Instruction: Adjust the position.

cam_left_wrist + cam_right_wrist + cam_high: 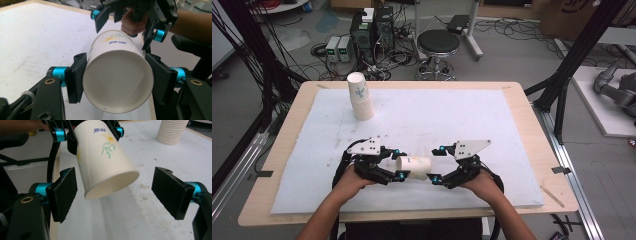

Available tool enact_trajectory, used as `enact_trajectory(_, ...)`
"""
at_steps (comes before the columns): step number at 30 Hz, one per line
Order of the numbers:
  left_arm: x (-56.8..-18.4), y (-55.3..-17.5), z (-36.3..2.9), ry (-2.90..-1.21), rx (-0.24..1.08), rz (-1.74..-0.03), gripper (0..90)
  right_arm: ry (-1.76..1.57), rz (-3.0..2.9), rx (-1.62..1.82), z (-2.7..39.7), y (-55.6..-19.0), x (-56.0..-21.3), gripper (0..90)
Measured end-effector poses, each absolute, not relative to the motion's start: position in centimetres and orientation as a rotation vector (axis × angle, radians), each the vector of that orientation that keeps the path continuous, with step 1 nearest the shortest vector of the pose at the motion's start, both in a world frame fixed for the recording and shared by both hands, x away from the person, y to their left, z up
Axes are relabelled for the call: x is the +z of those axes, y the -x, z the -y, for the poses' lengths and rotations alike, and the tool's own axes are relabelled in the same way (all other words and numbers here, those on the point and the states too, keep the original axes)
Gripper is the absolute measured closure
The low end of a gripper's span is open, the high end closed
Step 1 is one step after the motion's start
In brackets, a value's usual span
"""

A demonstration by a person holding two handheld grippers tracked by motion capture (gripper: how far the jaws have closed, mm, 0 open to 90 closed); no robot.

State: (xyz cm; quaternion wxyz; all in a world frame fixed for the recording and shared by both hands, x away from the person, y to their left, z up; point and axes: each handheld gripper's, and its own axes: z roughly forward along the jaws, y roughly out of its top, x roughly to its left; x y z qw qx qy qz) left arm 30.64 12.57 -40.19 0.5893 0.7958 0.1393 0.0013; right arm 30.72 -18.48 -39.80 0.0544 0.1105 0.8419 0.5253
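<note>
Paper cup [117, 82] base hidden; left hand-held gripper [117, 77] clamps it.

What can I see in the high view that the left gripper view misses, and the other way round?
High view alone: a stack of paper cups at the table's far left, a black stool beyond, and both hands. Left gripper view alone: the bottom end of the paper cup with the left gripper pads pressed on its sides. Both: that cup lying sideways, and the open right gripper at its far end.

Left tool [400, 163] clamped, level, facing right tool [435, 164]; right tool's jaws spread wide.
</note>
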Motion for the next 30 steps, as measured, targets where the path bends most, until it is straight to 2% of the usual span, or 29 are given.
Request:
enact_trajectory(16,-39.3,-30.3,-13.4,-1.762,0.032,-0.283,37.1,-0.303,-2.516,1.721,18.9,-30.6,-40.7,21.1)
enact_trajectory(30,-38.8,-30.1,-13.2,-1.723,-0.001,-0.233,37.1,-0.258,-2.504,1.798,18.9,-30.4,-40.5,21.2)
